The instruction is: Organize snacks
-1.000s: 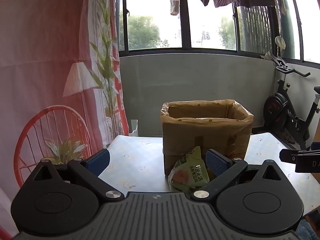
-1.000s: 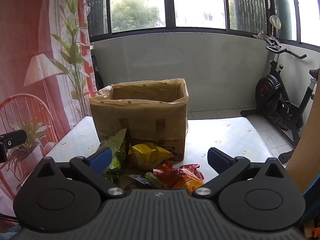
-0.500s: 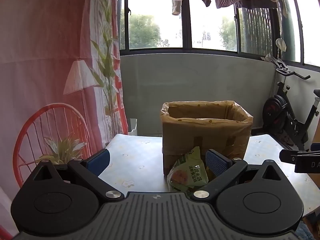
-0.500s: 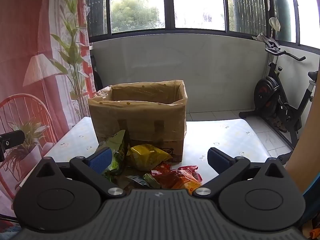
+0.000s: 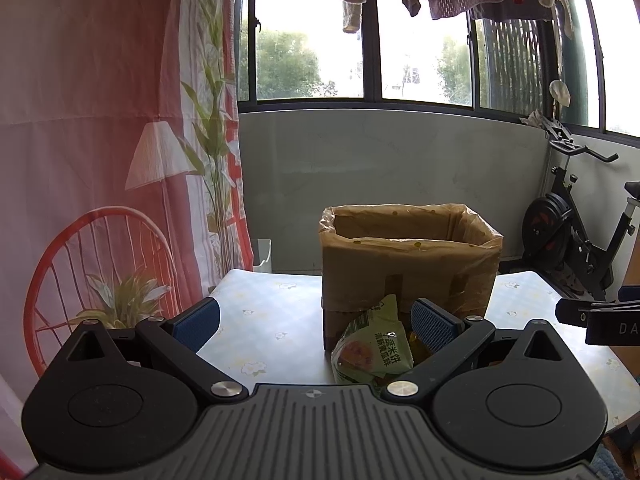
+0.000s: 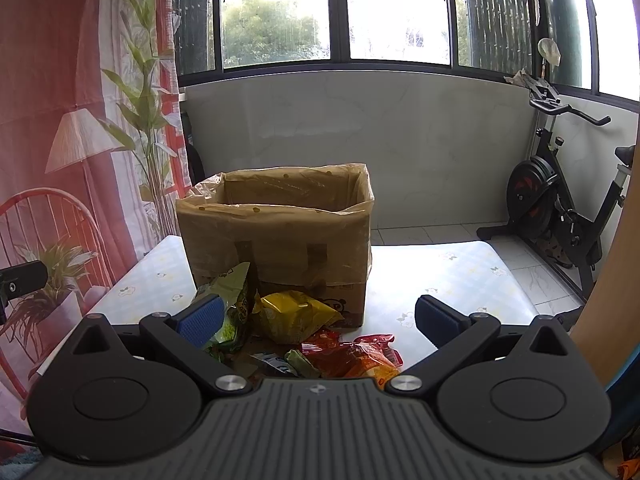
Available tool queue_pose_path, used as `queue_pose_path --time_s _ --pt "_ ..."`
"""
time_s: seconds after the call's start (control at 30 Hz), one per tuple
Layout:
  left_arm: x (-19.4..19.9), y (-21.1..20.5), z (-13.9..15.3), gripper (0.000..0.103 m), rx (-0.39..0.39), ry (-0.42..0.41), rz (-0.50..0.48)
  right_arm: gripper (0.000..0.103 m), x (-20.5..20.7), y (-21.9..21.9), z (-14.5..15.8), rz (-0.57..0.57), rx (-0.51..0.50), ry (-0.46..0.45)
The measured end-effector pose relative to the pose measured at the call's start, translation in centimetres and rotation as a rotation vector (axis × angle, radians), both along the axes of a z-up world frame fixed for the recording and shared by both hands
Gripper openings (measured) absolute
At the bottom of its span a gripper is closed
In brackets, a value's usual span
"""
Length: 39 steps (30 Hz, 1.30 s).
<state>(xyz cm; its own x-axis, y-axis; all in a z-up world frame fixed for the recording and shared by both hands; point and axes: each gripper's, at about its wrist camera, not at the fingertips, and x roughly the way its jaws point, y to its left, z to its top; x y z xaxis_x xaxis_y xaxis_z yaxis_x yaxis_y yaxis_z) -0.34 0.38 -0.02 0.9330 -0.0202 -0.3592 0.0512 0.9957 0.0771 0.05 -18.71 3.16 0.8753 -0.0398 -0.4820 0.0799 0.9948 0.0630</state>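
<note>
Left wrist cam: the left gripper (image 5: 314, 320) has its fingers spread wide, holding nothing. A green snack packet (image 5: 372, 350) leans against the lined cardboard box (image 5: 408, 268) on the table (image 5: 256, 320).

Right wrist cam: the right gripper (image 6: 318, 318) is spread too, empty, over a yellow packet (image 6: 294, 314) and red packets (image 6: 352, 354) in front of the box.

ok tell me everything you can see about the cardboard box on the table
The cardboard box is brown, open-topped and lined with a thin clear plastic bag whose edge folds over the rim. Darker tape strips run down its front, and a small printed cartoon shows at a bottom corner. It stands upright on the pale flower-print table. A green snack packet leans against its front, a yellow packet lies at its base, and red packets lie just in front. What is inside it cannot be seen.
</note>
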Motion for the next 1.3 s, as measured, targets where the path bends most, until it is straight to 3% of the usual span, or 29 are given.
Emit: queue_pose_path --time_s 1.3 --pt "-0.14 -0.23 -0.58 0.103 -0.017 0.022 0.0 0.103 -0.4 0.36 -0.31 -0.002 -0.009 -0.002"
